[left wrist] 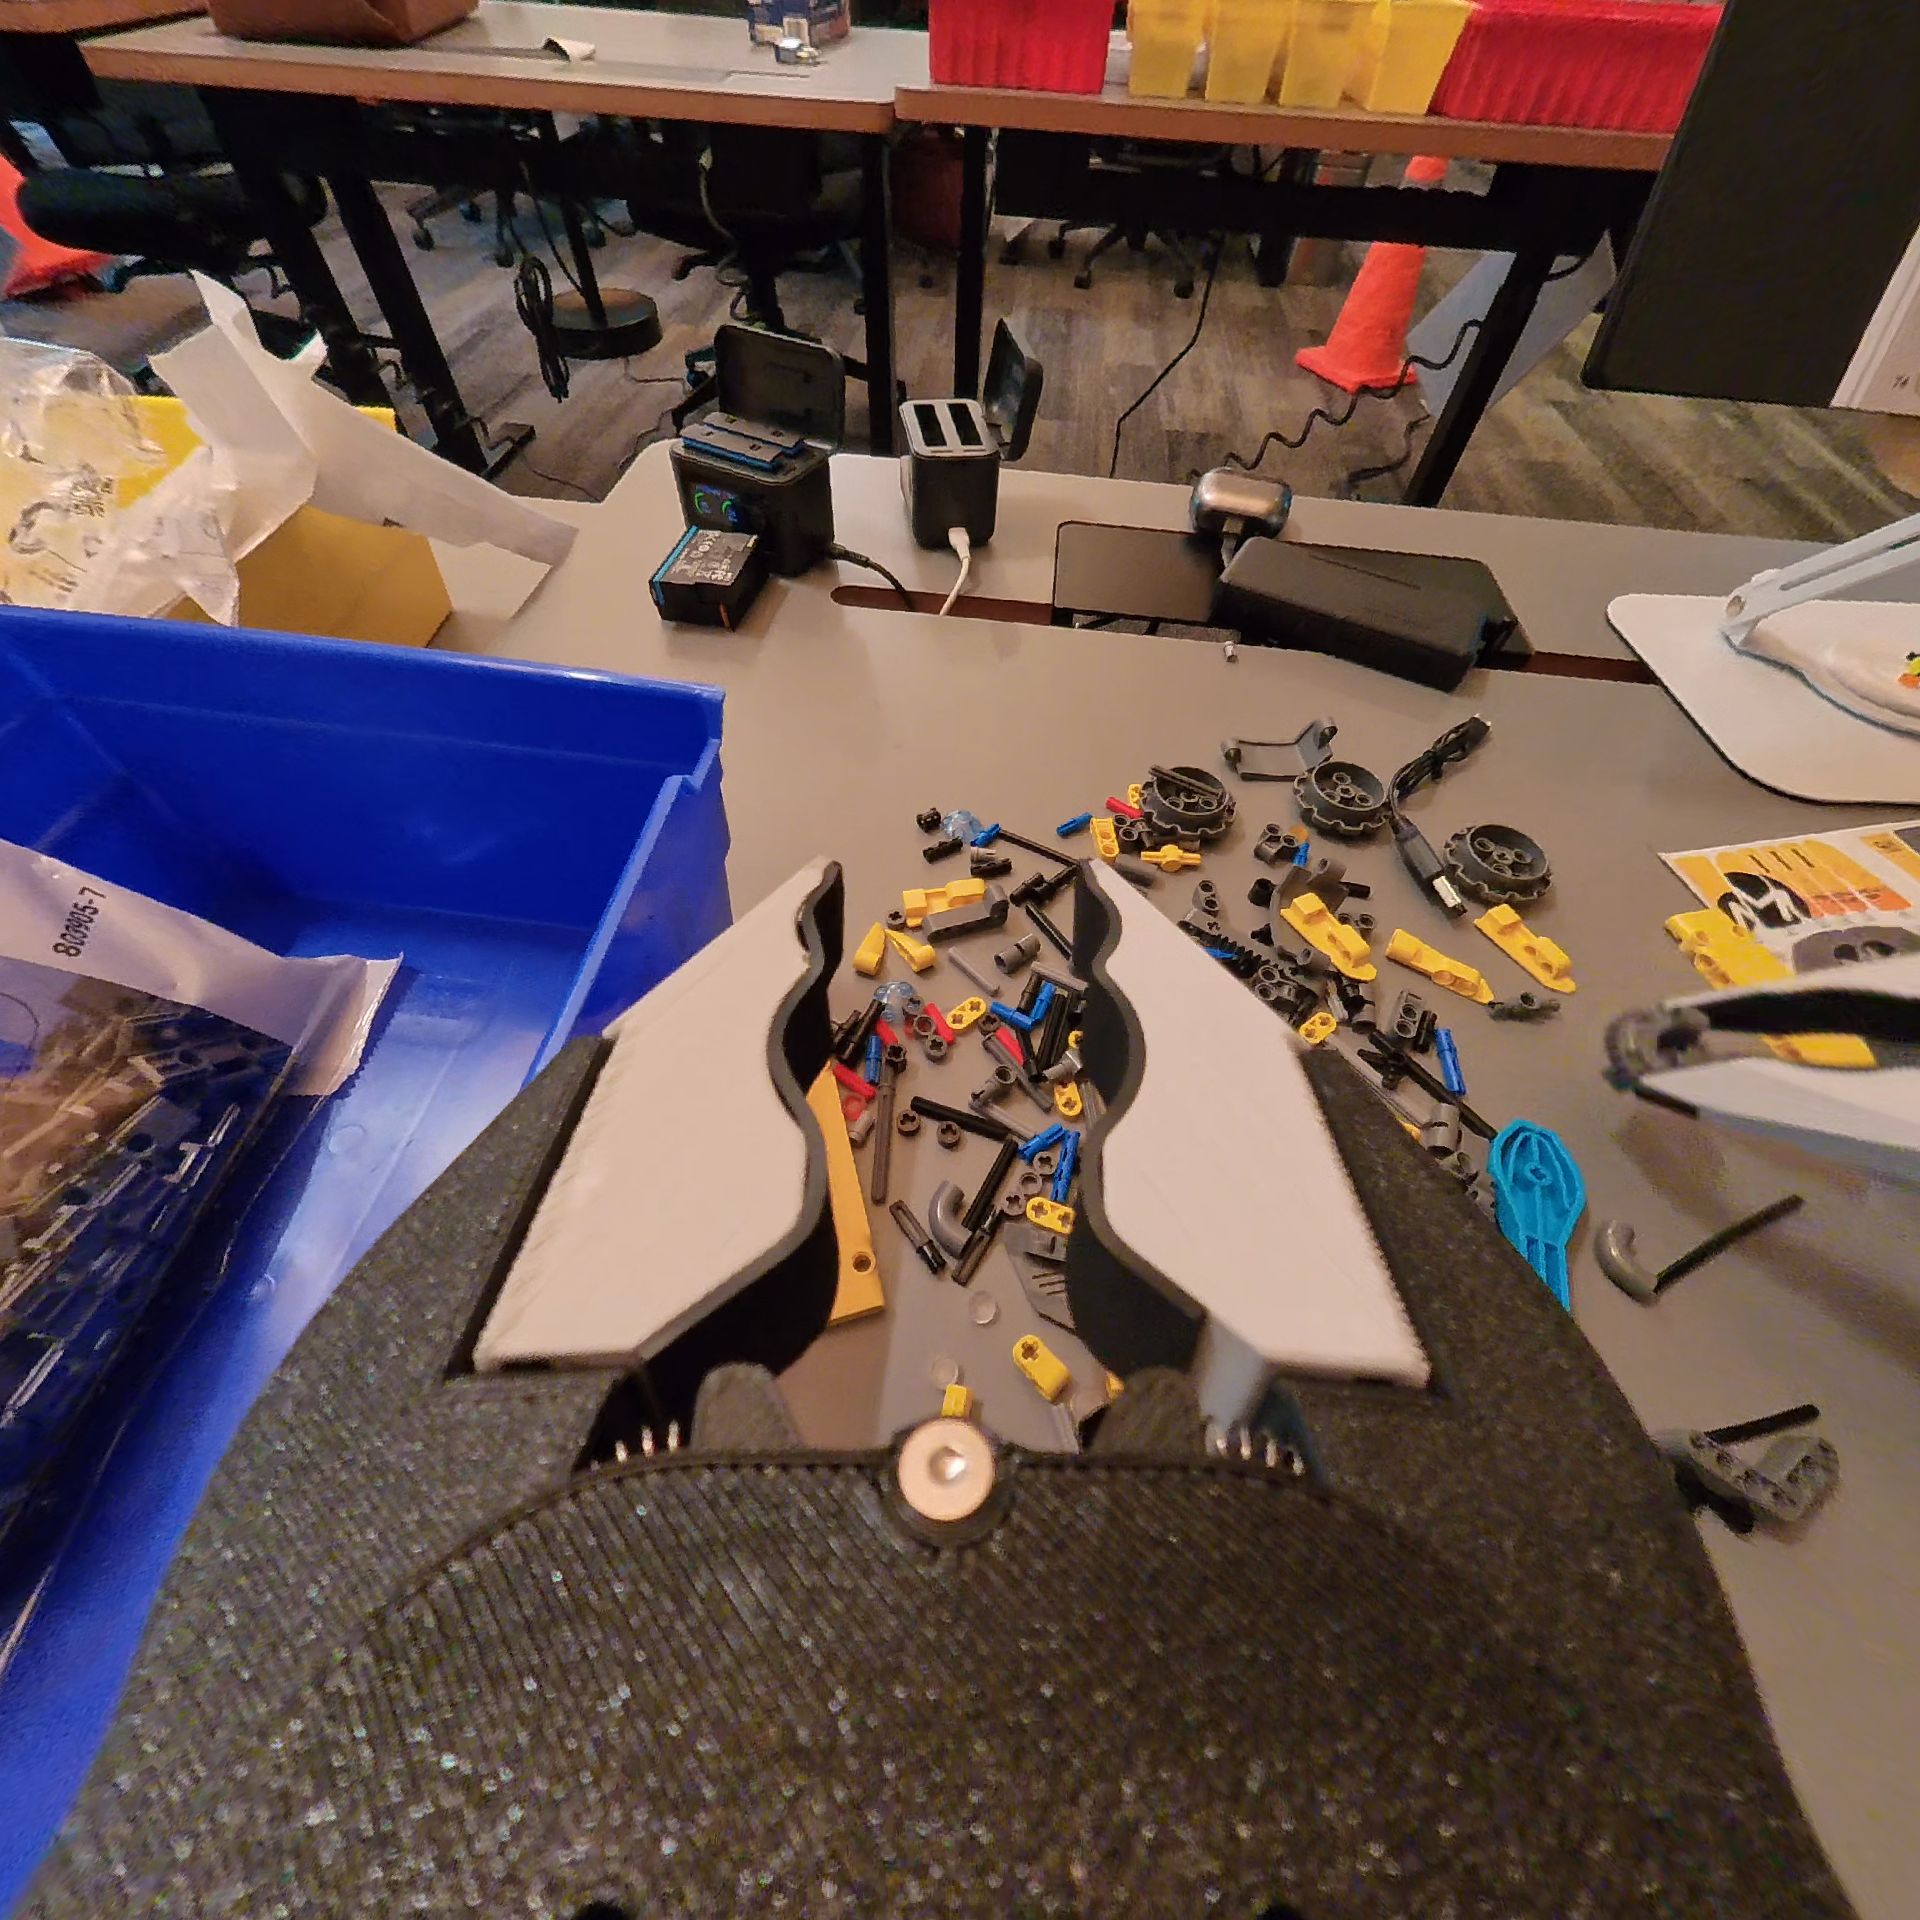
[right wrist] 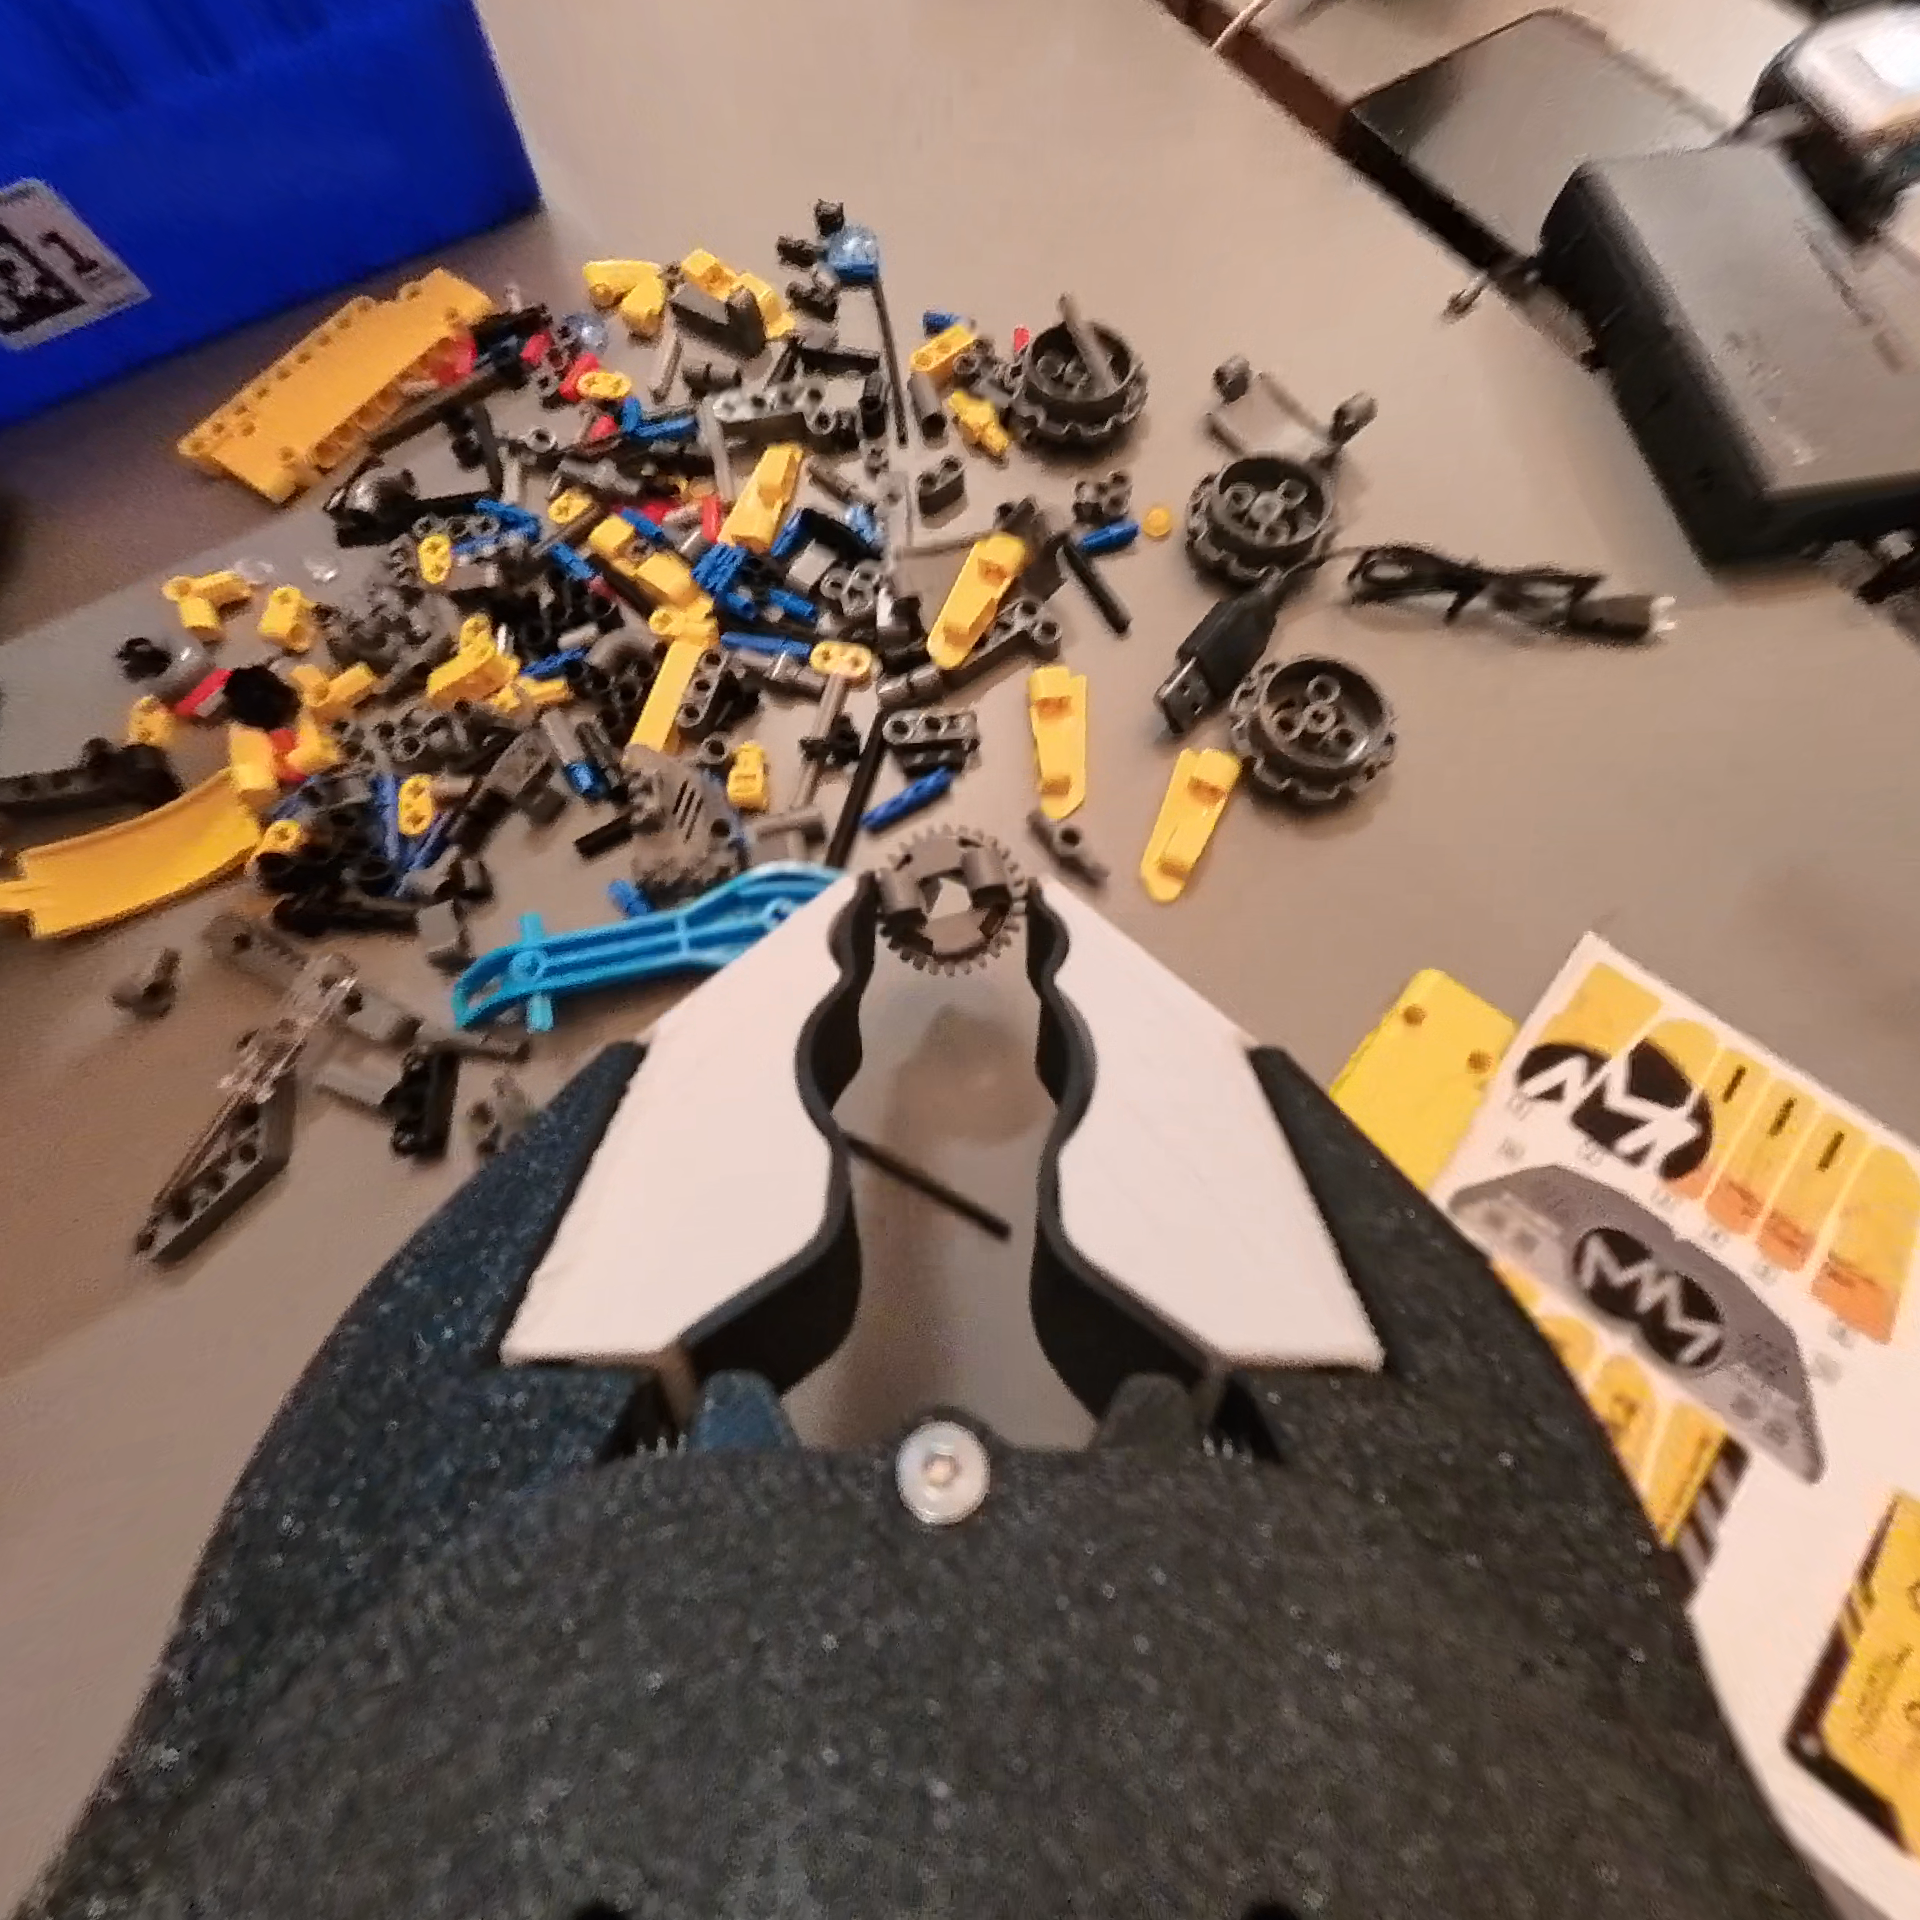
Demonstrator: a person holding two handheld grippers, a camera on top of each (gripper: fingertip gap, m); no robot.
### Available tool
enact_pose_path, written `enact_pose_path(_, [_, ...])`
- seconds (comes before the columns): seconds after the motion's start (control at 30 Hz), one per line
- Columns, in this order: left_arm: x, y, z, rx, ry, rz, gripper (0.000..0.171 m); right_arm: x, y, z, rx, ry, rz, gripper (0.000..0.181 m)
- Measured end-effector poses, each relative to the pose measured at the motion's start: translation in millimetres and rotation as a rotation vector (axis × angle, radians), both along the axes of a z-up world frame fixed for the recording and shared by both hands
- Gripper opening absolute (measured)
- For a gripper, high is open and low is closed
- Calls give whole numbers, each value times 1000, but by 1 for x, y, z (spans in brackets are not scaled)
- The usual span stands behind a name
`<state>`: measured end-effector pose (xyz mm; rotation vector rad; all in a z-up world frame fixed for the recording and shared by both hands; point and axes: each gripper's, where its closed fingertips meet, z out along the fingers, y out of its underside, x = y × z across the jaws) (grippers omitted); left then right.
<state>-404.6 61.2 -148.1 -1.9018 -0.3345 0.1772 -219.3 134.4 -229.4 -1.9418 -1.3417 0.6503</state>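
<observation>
Grey table (left wrist: 852, 717), smooth and matte, with a glossy blue plastic bin (left wrist: 436, 790) at its left edge. Left gripper (left wrist: 956, 883) hangs spread wide above a scatter of small plastic building pieces (left wrist: 977, 1049), nothing between its pale wavy-edged fingers. Right gripper (right wrist: 948, 902) pinches a dark grey toothed gear (right wrist: 951, 914) right at its fingertips, lifted over the tabletop. Just left of it lies a bright blue openwork lever (right wrist: 644, 940); a printed sticker sheet (right wrist: 1704, 1299) sits to the right.
</observation>
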Motion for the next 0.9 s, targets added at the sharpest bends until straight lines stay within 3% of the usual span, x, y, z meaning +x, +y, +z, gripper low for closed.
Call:
enact_pose_path(0.2, [2,2,-4,-23,9,-1,44,13,-12,-25,-13,-61,11,28])
enact_pose_path(0.33, [-1,1,-6,-32,10,9,44,11,-14,-24,-47,-34,11,33])
enact_pose_path(0.53, [-1,1,-5,-25,10,8,44,20,-32,-2,-25,62,28,37])
enact_pose_path(0.9, [3,6,-11,-66,46,9,44,17,-100,35,63,272,236,33])
